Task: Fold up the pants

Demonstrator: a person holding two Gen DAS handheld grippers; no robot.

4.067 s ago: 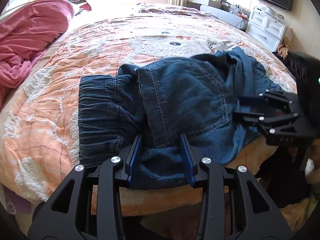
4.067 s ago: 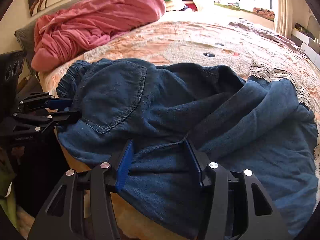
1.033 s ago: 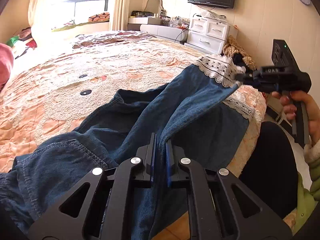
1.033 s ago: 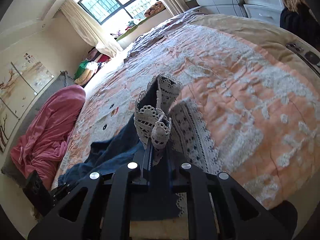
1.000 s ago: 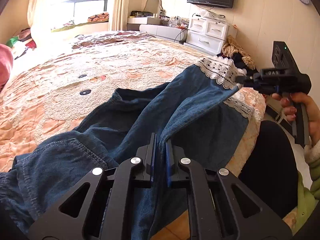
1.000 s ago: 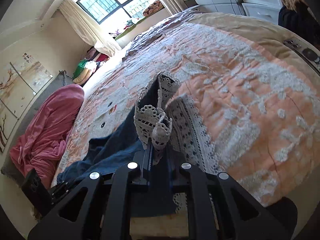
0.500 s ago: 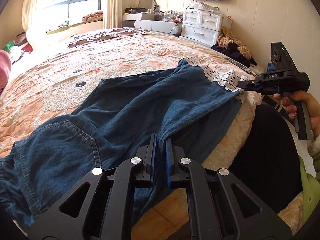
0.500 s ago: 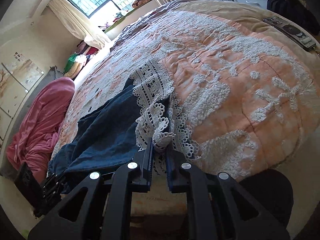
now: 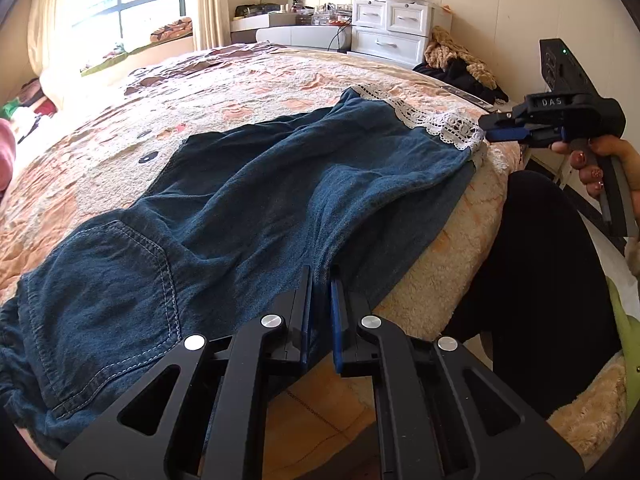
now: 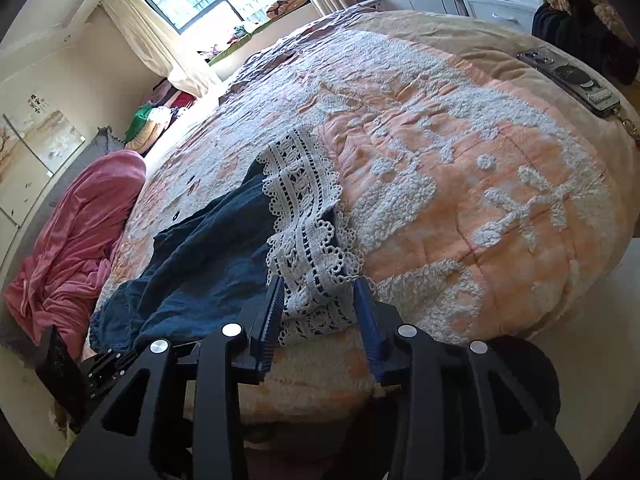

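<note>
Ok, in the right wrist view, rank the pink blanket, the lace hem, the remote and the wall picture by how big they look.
1. pink blanket
2. lace hem
3 and 4. wall picture and remote look about alike; fisheye stretch and differing distance make any ranking between them unsure.

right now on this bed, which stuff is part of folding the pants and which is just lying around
Part of the job:
- pants, with lace hem
- left gripper, shut on the pants
- right gripper, jaws just opened around the lace hem

Just lying about:
- pink blanket
- remote control
- clothes heap by the drawers
</note>
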